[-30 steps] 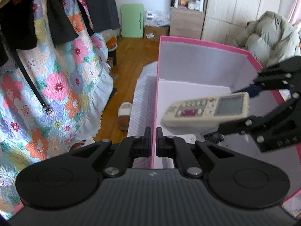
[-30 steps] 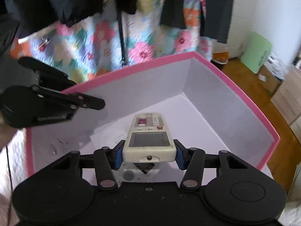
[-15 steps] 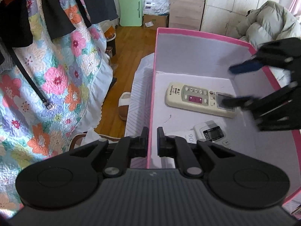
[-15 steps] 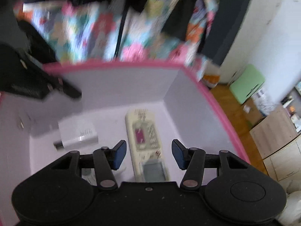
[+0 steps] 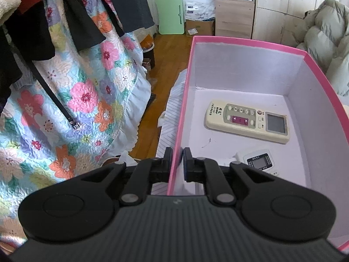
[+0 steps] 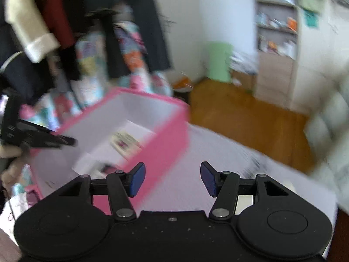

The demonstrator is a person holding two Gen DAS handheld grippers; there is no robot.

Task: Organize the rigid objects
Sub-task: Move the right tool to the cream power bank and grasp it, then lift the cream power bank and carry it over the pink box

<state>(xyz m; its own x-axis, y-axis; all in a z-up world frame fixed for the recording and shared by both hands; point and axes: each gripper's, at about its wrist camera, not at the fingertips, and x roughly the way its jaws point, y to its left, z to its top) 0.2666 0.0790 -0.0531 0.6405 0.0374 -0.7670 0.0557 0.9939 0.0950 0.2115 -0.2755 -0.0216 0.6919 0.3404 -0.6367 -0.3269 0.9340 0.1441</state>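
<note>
Two remotes lie in the pink box (image 5: 244, 41); the cream remote (image 5: 247, 122) sits right of centre, above the left gripper (image 5: 177, 161), clamped on the box wall. Right gripper (image 6: 172, 180), jaws apart, has released it and withdrawn.

Bright daylight; left view sharp, right view motion-blurred.

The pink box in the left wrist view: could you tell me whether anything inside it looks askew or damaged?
Nothing looks damaged. The cream remote lies flat on the floor of the pink box, face up, slightly slanted to the walls. A smaller white device lies nearer the camera. A small dark scuff marks the floor beside them.
</note>
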